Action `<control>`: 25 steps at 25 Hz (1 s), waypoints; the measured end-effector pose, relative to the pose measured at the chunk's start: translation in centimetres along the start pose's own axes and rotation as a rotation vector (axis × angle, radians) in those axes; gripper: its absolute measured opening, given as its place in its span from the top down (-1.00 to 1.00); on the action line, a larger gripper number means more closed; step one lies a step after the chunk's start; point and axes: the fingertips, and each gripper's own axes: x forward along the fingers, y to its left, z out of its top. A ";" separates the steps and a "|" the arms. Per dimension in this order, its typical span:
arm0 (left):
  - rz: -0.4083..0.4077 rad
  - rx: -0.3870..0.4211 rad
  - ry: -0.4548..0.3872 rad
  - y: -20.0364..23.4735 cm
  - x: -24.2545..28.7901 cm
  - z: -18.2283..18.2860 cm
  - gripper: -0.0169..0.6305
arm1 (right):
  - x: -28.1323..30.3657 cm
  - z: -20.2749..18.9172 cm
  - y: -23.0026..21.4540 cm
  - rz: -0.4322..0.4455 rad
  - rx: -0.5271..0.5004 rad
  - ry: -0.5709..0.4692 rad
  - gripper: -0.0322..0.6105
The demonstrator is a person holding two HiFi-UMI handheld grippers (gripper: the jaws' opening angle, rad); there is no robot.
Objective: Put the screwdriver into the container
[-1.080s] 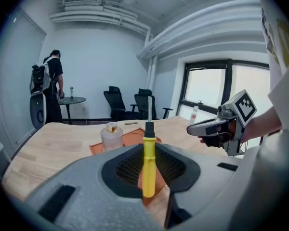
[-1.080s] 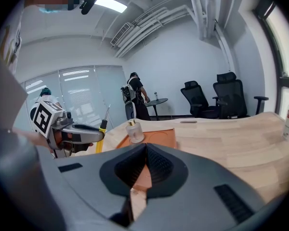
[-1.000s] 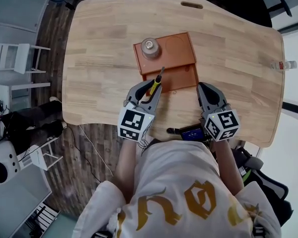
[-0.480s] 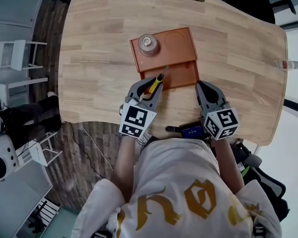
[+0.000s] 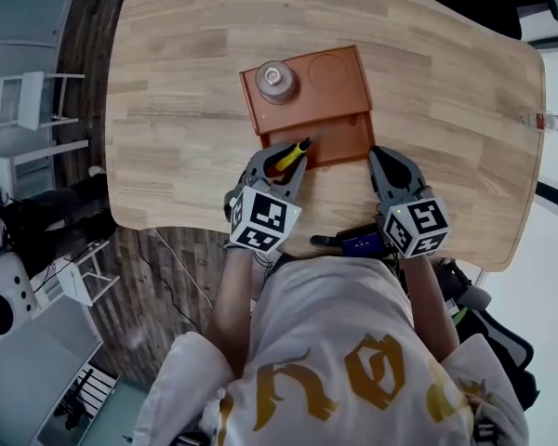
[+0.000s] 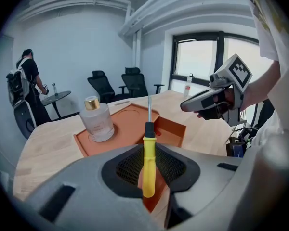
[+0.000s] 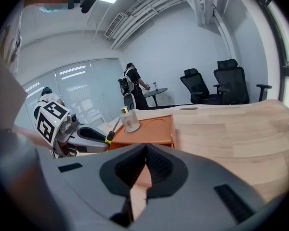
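Swung a little to the right since a second ago, the screwdriver [image 5: 292, 152] now lies more slantwise across the near edge of the container [image 5: 346, 96], while both grippers sit about where they were. The left gripper [image 5: 283, 163] is clamped on the yellow handle, which stands between its jaws in the left gripper view with the black collar and bare metal shaft sticking out ahead. The shaft's tip reaches over the container's lower near compartment, but the screwdriver is not down in it. The container is an orange tray on the wooden table [image 5: 437, 72], with a flat upper part that carries a round recess and a small glass bottle [image 5: 276, 80] with a metal cap standing at its left. The right gripper [image 5: 383, 159] is just beside the container's near right corner, jaws pressed together with nothing between them; whether it touches the table cannot be told. A small dark device [image 5: 358, 243] with a blue face lies at the table's near edge between the two grippers
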 end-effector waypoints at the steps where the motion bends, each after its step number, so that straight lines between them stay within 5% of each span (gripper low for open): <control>1: -0.010 0.003 0.014 -0.1 0.2 -0.2 0.72 | 0.1 -0.1 -0.1 0.000 0.004 0.002 0.87; 25: -0.060 0.199 0.324 -0.8 5.6 -4.0 0.72 | 1.2 -0.7 -2.5 -0.002 0.082 0.020 0.87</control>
